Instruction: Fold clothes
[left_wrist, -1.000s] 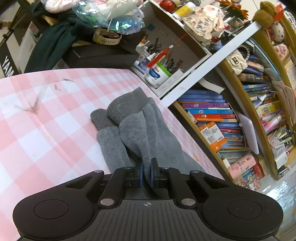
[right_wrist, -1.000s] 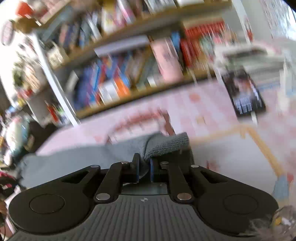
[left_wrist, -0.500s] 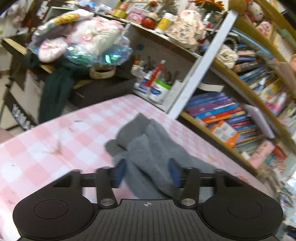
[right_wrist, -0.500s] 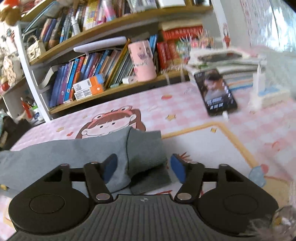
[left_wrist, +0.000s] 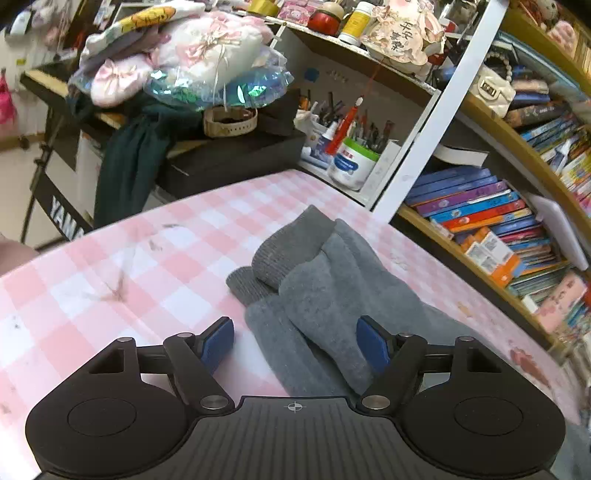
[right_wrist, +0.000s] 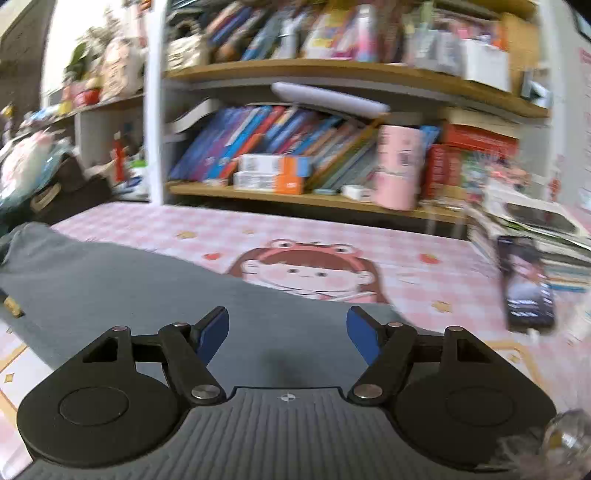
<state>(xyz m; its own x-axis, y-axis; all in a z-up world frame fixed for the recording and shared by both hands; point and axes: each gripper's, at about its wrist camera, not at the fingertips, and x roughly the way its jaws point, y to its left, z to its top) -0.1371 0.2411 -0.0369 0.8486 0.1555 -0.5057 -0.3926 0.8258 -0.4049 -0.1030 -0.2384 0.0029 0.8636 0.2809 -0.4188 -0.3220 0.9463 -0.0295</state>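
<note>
A grey garment (left_wrist: 325, 291) lies on the pink checked tablecloth (left_wrist: 110, 280), its ribbed cuffs folded over one another toward the far end. In the left wrist view my left gripper (left_wrist: 295, 341) hovers just above the near part of the garment, its jaws opening wide, blue pads apart, nothing pressed between them. In the right wrist view the garment (right_wrist: 147, 291) spreads flat and wide under my right gripper (right_wrist: 286, 334), which stands open above the cloth and grips nothing.
A bookshelf (right_wrist: 295, 199) full of books runs along the table's far side. A phone (right_wrist: 528, 291) and a stack of papers (right_wrist: 535, 225) lie at the right. A pen holder (left_wrist: 351, 162) and a black keyboard with bundles (left_wrist: 207, 155) stand beyond the left end.
Both grippers were shut on folds of the grey garment and have let go, opening wide. The right gripper has swung left, leaving the cloth lying flat.
</note>
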